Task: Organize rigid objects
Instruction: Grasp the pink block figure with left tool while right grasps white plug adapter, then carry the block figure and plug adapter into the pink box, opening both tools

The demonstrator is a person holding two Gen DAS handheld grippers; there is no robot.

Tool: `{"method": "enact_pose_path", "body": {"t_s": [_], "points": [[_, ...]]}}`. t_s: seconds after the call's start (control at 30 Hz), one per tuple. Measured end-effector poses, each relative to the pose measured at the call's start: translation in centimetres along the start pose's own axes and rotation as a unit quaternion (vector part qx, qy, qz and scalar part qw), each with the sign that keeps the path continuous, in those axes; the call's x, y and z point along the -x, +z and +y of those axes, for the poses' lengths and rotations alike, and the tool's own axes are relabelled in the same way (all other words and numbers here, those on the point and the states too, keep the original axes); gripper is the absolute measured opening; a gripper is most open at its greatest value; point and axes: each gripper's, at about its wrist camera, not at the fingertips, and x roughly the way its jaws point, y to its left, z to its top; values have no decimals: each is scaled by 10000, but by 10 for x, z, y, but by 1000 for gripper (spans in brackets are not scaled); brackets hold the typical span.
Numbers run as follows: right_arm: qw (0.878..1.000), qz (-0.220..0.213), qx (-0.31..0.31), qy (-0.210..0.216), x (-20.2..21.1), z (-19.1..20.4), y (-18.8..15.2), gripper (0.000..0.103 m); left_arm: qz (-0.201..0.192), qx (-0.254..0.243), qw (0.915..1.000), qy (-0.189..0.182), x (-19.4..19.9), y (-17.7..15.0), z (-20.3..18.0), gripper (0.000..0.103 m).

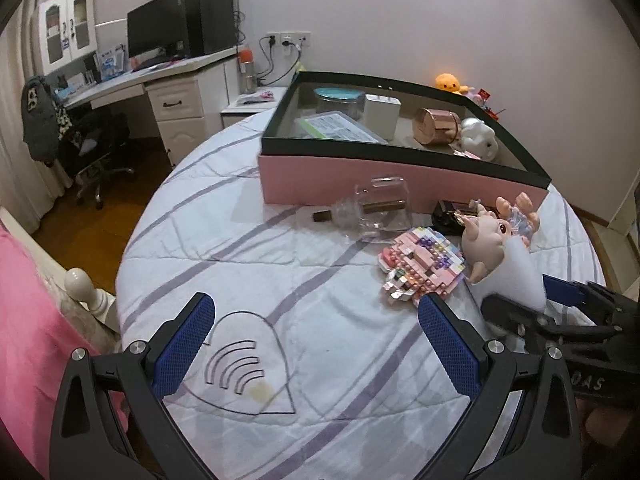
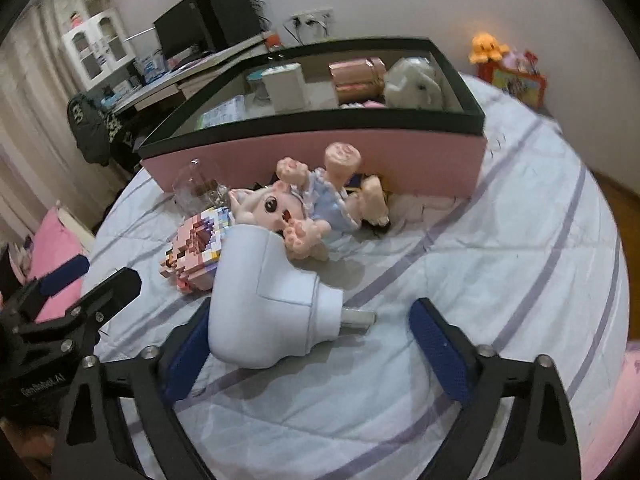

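Left wrist view first, I say: my left gripper (image 1: 314, 304) hangs over bare quilt (image 1: 248, 248), jaws wide and empty. Past it lie the clear glass jar (image 1: 380, 208), the pink brick model (image 1: 420, 264) and the doll (image 1: 492, 236), all outside the pink box (image 1: 360, 178). Far right, my right gripper (image 1: 516, 292) straddles the white plug adapter (image 1: 516, 276).

Spotter: And the right wrist view?

Me: The left pad (image 2: 188, 356) looks to be touching the adapter's body, the metal prongs (image 2: 360, 318) point right, and the right pad (image 2: 440, 348) stands apart from them. So the jaws are about half open, with nothing clamped.

Spotter: What worries you?

Me: The body is rounded and it tapers. I reckon an off-centre squeeze could make it squirt out, or roll on the soft bedding. If it gets shoved left it hits the brick model just beside it, and I'd guess that sheds pieces. Pinching the prongs alone could let it swing.

Spotter: And the left gripper?

Me: It's near enough to clip the right one if both go for the box.
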Motion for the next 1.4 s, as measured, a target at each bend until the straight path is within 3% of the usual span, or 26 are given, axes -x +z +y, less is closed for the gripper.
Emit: {"method": "enact_pose_path", "body": {"t_s": [0.13, 0.53, 0.6, 0.7, 0.73, 0.87, 1.4], "points": [[9999, -11, 135, 73, 5, -1, -1, 73, 19, -92, 9999, -128, -3, 1, -11, 103], [9996, -120, -80, -243, 29, -38, 0, 73, 401, -259, 9976, -504, -44, 19, -45, 102], [9995, -142, -105, -256, 30, -41, 2, 73, 492, -266, 9972, -503, -52, 21, -49, 94], [9996, -166, -106, -202, 31, -40, 5, 73, 440, -321, 9970, -553, -54, 24, -52, 66], [9996, -172, -110, -178, 32, -40, 5, 73, 437, -338, 9969, -561, -54, 24, -52, 63], [9997, -190, -127, -123, 31, -39, 6, 73, 416, -227, 9962, -736, -51, 23, -45, 62], [9991, -422, 74, -75, 56, -18, 9, 73, 19, -73, 9972, -737, 5, 19, -15, 62]]}}
